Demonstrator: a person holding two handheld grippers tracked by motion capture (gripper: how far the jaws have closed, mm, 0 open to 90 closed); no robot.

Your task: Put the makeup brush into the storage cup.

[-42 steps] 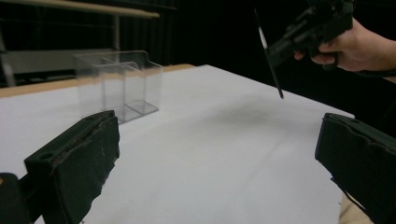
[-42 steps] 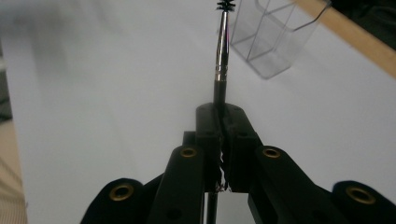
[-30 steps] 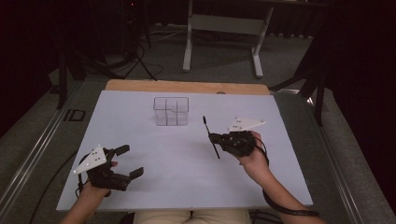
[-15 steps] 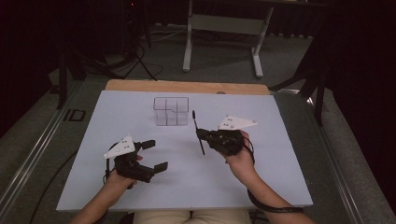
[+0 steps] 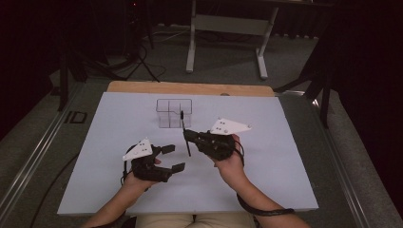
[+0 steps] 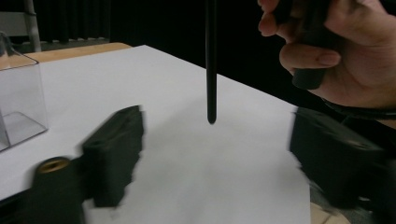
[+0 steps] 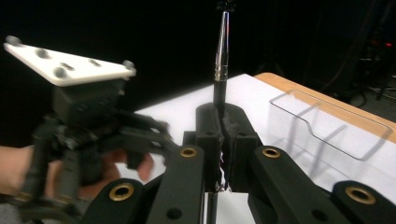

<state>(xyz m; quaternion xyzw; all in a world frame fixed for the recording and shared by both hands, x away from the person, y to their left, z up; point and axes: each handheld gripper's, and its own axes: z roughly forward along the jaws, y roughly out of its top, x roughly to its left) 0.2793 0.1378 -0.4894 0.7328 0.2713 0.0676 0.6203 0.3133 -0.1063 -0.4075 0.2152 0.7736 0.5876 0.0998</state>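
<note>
- The right gripper (image 7: 220, 126) has its jaws pressed together on a thin black pen (image 7: 221, 46), pinching it partway along the barrel; one end rises above the jaws, the other hangs below them.
- In the left gripper view the lower tip of the pen (image 6: 211, 60) hangs just above the white sheet, not touching it.
- The left gripper (image 5: 168, 157) has its jaws spread wide with nothing between them; it sits near the pen, on the person's side of it.
- In the high view the pen (image 5: 185, 135) stands nearly upright over the white sheet (image 5: 285, 142), just short of the clear divided container (image 5: 174, 112), which stands empty toward the far edge.
- The wooden table edge (image 5: 190, 87) shows beyond the sheet.
- Handling, as a judgement: the pen looks light and stiff, with a smooth, partly metallic barrel that could slip or pivot in a two-jaw pinch. A hold near mid-barrel, as now, should keep it from swinging; gripping near either end would let it tilt.
- The container looks thin-walled and light, so a nudge could shift it.
</note>
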